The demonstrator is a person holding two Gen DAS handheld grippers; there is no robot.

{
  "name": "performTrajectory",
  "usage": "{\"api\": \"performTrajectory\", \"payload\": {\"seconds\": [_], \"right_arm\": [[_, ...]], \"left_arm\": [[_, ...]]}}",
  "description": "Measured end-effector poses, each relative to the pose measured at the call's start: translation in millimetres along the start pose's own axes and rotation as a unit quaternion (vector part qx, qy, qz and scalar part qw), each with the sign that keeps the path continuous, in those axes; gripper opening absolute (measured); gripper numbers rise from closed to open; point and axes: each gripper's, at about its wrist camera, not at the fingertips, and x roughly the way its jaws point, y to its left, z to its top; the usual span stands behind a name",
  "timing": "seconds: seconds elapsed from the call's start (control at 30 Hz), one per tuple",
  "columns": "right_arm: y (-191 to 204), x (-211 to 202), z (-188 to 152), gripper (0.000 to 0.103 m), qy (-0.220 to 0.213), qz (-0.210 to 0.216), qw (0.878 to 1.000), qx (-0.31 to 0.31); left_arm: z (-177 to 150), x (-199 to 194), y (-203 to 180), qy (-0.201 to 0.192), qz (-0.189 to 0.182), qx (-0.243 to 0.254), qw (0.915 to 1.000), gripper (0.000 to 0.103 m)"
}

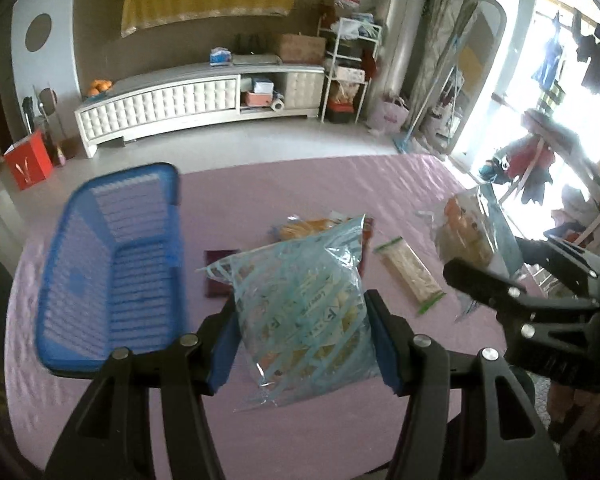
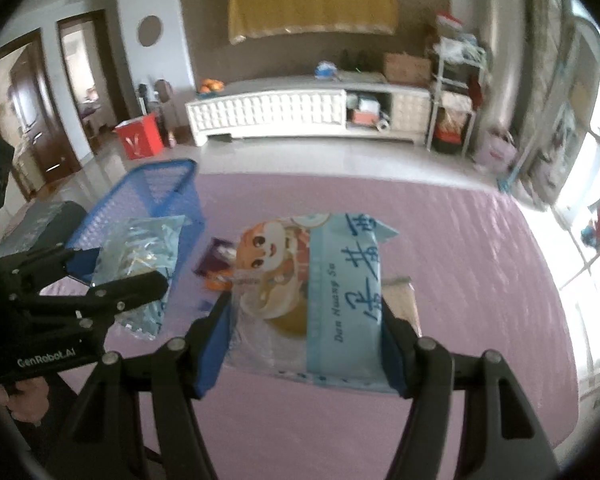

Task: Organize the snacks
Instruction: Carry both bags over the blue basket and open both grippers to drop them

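Left gripper (image 1: pixel 306 334) jaws clamp a blue-striped snack bag (image 1: pixel 300 312), right gripper (image 2: pixel 308 338) jaws a cartoon-printed pastry bag (image 2: pixel 312 300) (both slick film), risking slippage short of the blue basket (image 1: pixel 112 264).

From my station I note the blue basket (image 1: pixel 112 280) is motion-blurred with its near rim behind my left gripper's (image 1: pixel 304 344) fingers, the striped bag (image 1: pixel 300 312) covers most of the snacks behind it, and the right gripper (image 2: pixel 308 344) hides the lower corners of its cartoon-printed bag (image 2: pixel 312 292).
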Motion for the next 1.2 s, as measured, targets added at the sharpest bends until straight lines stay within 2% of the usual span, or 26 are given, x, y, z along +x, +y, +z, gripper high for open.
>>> {"api": "performTrajectory", "payload": {"seconds": [0.3, 0.4, 0.57, 0.73, 1.2], "right_arm": [[68, 7, 41, 0.070, -0.023, 0.050, 0.998, -0.043], [92, 11, 45, 0.070, -0.026, 0.063, 0.996, -0.058], [120, 29, 57, 0.070, -0.020, 0.080, 0.993, -0.082], [143, 54, 70, 0.070, -0.009, 0.091, 0.991, -0.098], [159, 147, 106, 0.070, 0.046, 0.099, 0.987, -0.117]], "left_arm": [[8, -63, 82, -0.033, 0.045, -0.010, 0.9984, 0.056], [10, -71, 103, -0.034, 0.039, -0.019, 0.9985, 0.056], [14, -76, 133, -0.035, 0.058, -0.019, 0.9975, 0.056], [23, -65, 158, -0.031, 0.066, -0.015, 0.9972, 0.056], [53, 19, 223, 0.015, 0.061, -0.033, 0.9975, 0.056]]}}
